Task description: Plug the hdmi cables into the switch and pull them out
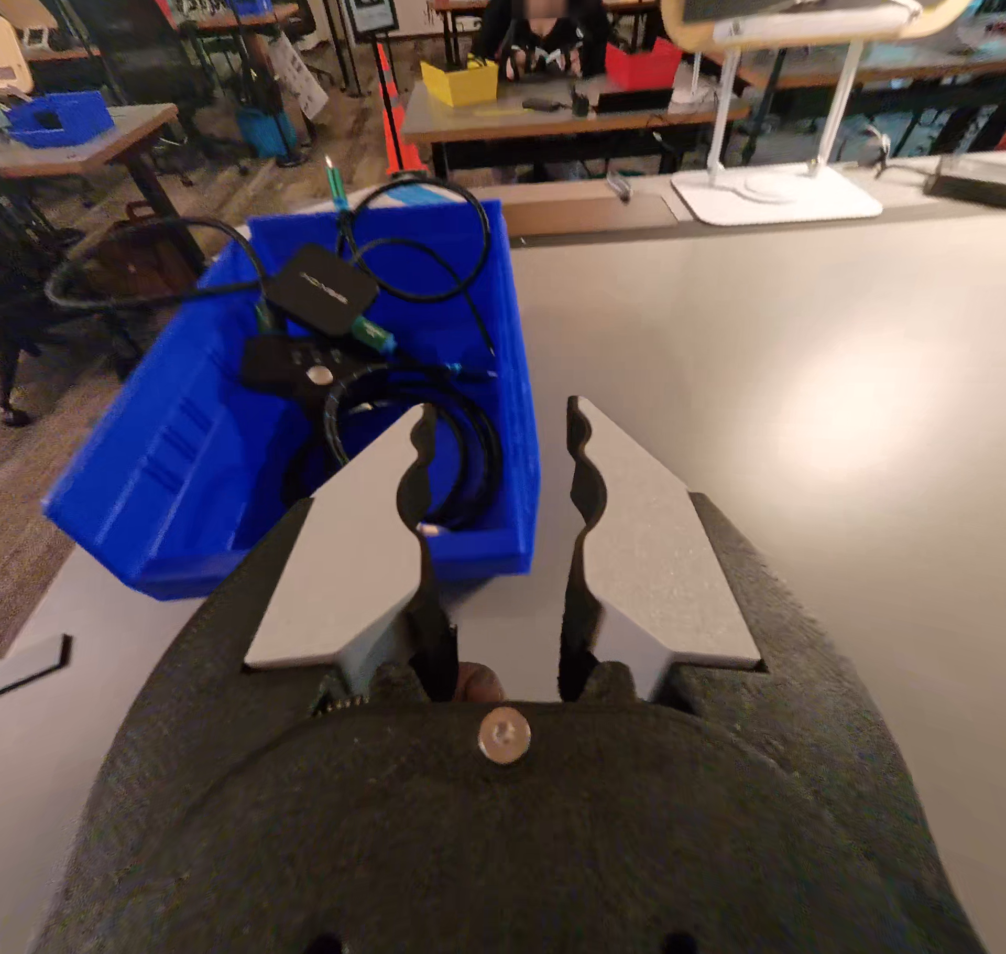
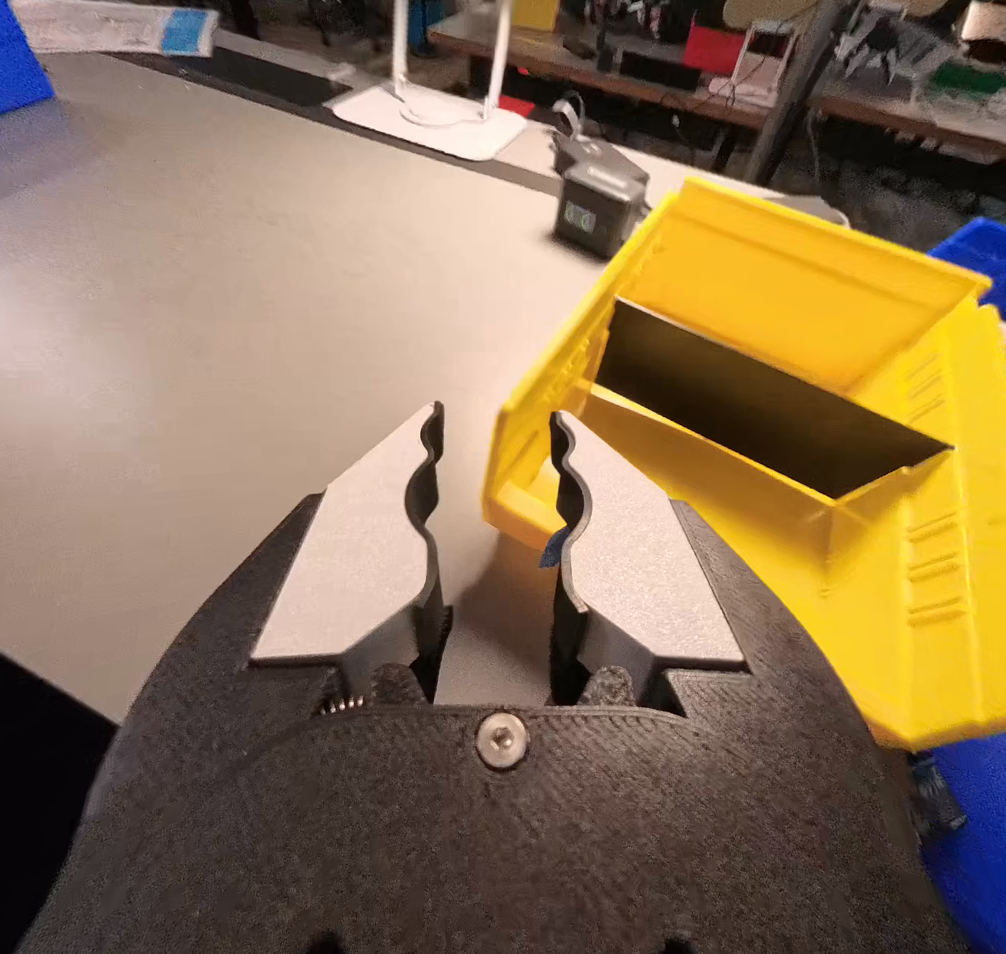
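1. Nearest the lens in the left wrist view, the left claw is spread, with a clear gap between its grey fingers and nothing held; it hangs over the pale grey surface.
2. Its left fingertip overlaps the near end of a blue bin that sits on the surface at the left edge, turned at an angle.
3. Inside the bin, a coiled black cable lies at the near end, partly hidden behind the fingertip.
4. Just beyond the coil lies a small black switch with a round silver button, and a second flat black box rests tilted over its far side.
5. A green-ended plug sits against the tilted box, and thin black cable loops rise over the far rim of the bin.
6. Farther off on the surface stands a white stand.
7. In the right wrist view, the right claw is likewise spread and empty above the same surface.
8. Its right fingertip overlaps the near corner of a yellow bin, which holds a black divider across its inside.
9. Behind the yellow bin, a small dark box sits on the surface.
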A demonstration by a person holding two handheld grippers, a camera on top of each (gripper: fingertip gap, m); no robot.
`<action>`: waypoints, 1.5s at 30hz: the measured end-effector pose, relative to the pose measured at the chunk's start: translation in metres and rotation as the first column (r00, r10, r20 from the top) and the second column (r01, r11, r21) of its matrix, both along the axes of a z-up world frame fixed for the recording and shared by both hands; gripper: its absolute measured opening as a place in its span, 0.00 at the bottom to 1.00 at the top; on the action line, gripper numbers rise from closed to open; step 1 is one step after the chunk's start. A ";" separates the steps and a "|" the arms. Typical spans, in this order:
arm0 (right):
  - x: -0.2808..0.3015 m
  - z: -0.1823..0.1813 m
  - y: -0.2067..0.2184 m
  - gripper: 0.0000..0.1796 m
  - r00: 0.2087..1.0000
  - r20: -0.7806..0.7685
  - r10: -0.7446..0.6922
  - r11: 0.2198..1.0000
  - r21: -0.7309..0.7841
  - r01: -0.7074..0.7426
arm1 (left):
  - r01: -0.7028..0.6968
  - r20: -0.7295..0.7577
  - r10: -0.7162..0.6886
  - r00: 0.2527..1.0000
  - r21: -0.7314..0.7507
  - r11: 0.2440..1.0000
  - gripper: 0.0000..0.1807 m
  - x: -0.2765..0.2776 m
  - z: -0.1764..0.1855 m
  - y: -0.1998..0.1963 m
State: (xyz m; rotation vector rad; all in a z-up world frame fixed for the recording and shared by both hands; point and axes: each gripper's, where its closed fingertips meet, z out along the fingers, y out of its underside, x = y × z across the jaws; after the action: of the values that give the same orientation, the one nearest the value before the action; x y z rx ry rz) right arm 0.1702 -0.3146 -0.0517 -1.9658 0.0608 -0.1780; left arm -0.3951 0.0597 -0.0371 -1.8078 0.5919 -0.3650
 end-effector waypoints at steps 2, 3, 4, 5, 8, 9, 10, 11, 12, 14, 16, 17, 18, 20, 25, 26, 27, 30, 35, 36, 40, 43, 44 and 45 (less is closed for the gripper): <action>-0.026 0.010 0.020 0.25 0.996 -0.012 0.092 0.996 0.020 -0.092 | -0.024 0.002 0.024 1.000 -0.014 1.000 0.32 -0.002 0.008 0.024; -0.042 0.011 0.035 0.26 0.988 -0.023 0.150 0.988 0.034 -0.149 | -0.031 -0.006 0.030 1.000 -0.034 0.999 0.34 -0.001 0.008 0.041; -0.059 0.011 0.051 0.26 0.976 -0.043 0.215 0.976 0.050 -0.212 | -0.047 -0.013 0.047 0.999 -0.054 0.997 0.38 -0.001 0.006 0.062; -0.077 0.010 0.068 0.27 0.957 -0.070 0.280 0.959 0.067 -0.276 | -0.070 -0.028 0.068 0.997 -0.064 0.996 0.42 -0.001 0.004 0.085; -0.117 -0.001 0.121 0.28 0.895 -0.144 0.423 0.906 0.100 -0.412 | -0.176 -0.105 0.161 0.981 -0.143 0.974 0.45 -0.011 -0.019 0.157; -0.125 -0.007 0.137 0.28 0.875 -0.168 0.453 0.891 0.096 -0.443 | -0.223 -0.145 0.199 0.969 -0.178 0.958 0.46 -0.017 -0.032 0.178; -0.133 -0.012 0.153 0.28 0.856 -0.191 0.480 0.877 0.091 -0.471 | -0.268 -0.189 0.230 0.955 -0.209 0.940 0.47 -0.024 -0.044 0.197; -0.139 -0.015 0.168 0.29 0.839 -0.216 0.500 0.865 0.088 -0.493 | -0.299 -0.228 0.246 0.942 -0.237 0.924 0.49 -0.028 -0.056 0.211; -0.145 -0.018 0.183 0.29 0.820 -0.238 0.520 0.852 0.087 -0.516 | -0.308 -0.258 0.241 0.936 -0.265 0.914 0.53 -0.028 -0.066 0.221; -0.156 -0.022 0.207 0.29 0.782 -0.271 0.561 0.823 0.074 -0.564 | -0.296 -0.321 0.204 0.925 -0.268 0.917 0.57 -0.025 -0.074 0.231; -0.167 -0.027 0.228 0.29 0.751 -0.280 0.598 0.790 0.045 -0.612 | -0.283 -0.385 0.175 0.906 -0.245 0.927 0.56 -0.021 -0.073 0.235; -0.173 -0.030 0.238 0.29 0.737 -0.279 0.616 0.771 0.024 -0.636 | -0.280 -0.429 0.157 0.890 -0.240 0.930 0.56 -0.020 -0.076 0.236; -0.179 -0.034 0.248 0.29 0.725 -0.277 0.630 0.755 -0.001 -0.656 | -0.279 -0.471 0.141 0.871 -0.238 0.930 0.56 -0.019 -0.079 0.236; -0.190 -0.042 0.265 0.29 0.707 -0.268 0.655 0.726 -0.039 -0.687 | -0.303 -0.537 0.140 0.832 -0.228 0.925 0.55 -0.021 -0.085 0.237; -0.204 -0.059 0.290 0.29 0.687 -0.269 0.675 0.710 -0.013 -0.704 | -0.317 -0.590 0.157 0.792 -0.178 0.932 0.47 -0.023 -0.081 0.239; -0.203 -0.064 0.290 0.29 0.690 -0.274 0.670 0.717 -0.003 -0.697 | -0.315 -0.589 0.165 0.791 -0.161 0.935 0.47 -0.024 -0.076 0.239; -0.201 -0.070 0.288 0.29 0.690 -0.279 0.667 0.718 -0.007 -0.696 | -0.312 -0.587 0.173 0.791 -0.144 0.939 0.47 -0.024 -0.070 0.237; -0.194 -0.072 0.281 0.29 0.685 -0.278 0.673 0.716 0.013 -0.698 | -0.314 -0.563 0.240 0.791 -0.037 0.949 0.47 -0.027 -0.031 0.234; -0.183 -0.064 0.277 0.27 0.679 -0.306 0.667 0.727 0.069 -0.683 | -0.317 -0.466 0.342 0.816 0.135 0.939 0.47 -0.025 0.061 0.222; -0.182 -0.063 0.277 0.27 0.678 -0.308 0.667 0.728 0.080 -0.681 | -0.316 -0.442 0.363 0.820 0.179 0.932 0.47 -0.022 0.083 0.217; -0.178 -0.061 0.275 0.27 0.681 -0.307 0.665 0.733 0.091 -0.675 | -0.276 -0.345 0.418 0.840 0.393 0.877 0.46 0.006 0.182 0.184; -0.177 -0.061 0.275 0.27 0.683 -0.306 0.663 0.735 0.095 -0.671 | -0.145 -0.322 0.313 0.893 0.453 0.879 0.46 0.056 0.233 0.146; -0.176 -0.060 0.275 0.27 0.683 -0.304 0.664 0.735 0.096 -0.671 | -0.070 -0.339 0.234 0.911 0.432 0.899 0.46 0.080 0.237 0.133; -0.176 -0.060 0.275 0.27 0.685 -0.296 0.666 0.735 0.099 -0.671 | 0.020 -0.367 0.133 0.921 0.385 0.923 0.46 0.107 0.231 0.119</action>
State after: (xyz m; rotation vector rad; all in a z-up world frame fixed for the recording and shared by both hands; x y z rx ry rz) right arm -0.0061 -0.0395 -0.1115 -1.8893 -0.4614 0.6290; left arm -0.2878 0.1791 0.1942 -1.5153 0.8208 0.1540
